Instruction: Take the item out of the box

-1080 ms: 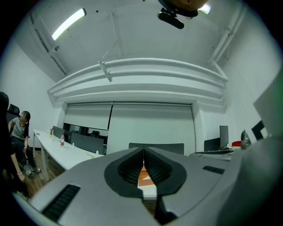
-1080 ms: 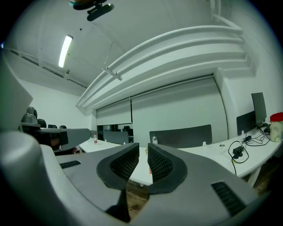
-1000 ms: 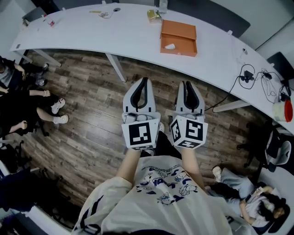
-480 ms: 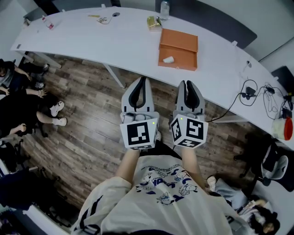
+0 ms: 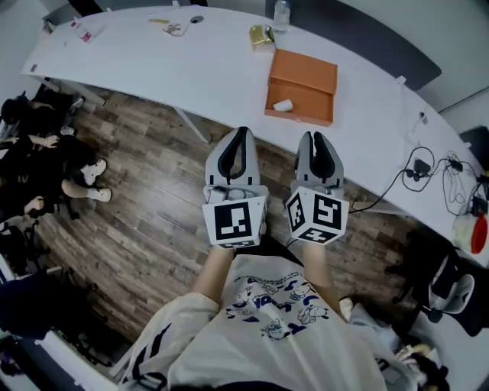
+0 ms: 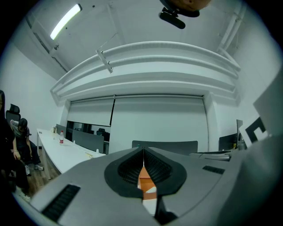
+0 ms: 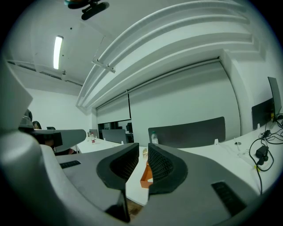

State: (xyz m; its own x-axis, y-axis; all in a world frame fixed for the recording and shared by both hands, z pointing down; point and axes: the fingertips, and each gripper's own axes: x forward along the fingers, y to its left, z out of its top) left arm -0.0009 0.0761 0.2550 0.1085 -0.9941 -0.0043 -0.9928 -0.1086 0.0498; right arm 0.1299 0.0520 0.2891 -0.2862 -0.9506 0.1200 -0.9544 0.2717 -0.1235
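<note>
1. Grey plastic tongs are held side by side in the lower middle of the head view, over the wooden floor (image 5: 145, 221) and short of the table edge. The left tongs (image 5: 242, 131) are clenched with nothing between the jaws. The right tongs (image 5: 315, 135) are likewise clenched and empty.
2. Both tongs are pointed roughly level towards the white table (image 5: 191, 65), which is seen as a curve across the upper part of the frame.
3. An orange box (image 5: 306, 70) lies on that table at upper centre-right, well apart from both tongs. Its front part is open upward. In each gripper view a sliver of it is seen past the closed jaws.
4. The item (image 5: 283, 105), small and white, lies inside the open front part, toward its left. What it is cannot be told at this size.
5. The item is judged to be light and possibly soft or easily crushed. The jaws would first have to be released, and a gentle hold from above across its narrow width is advised.
6. The box is judged to be light cardboard that may slide, so its wall could be steadied with the other tongs.
7. Beyond the box, a yellow packet (image 5: 262, 36) and a bottle (image 5: 281, 14) are seen near the top edge.
</note>
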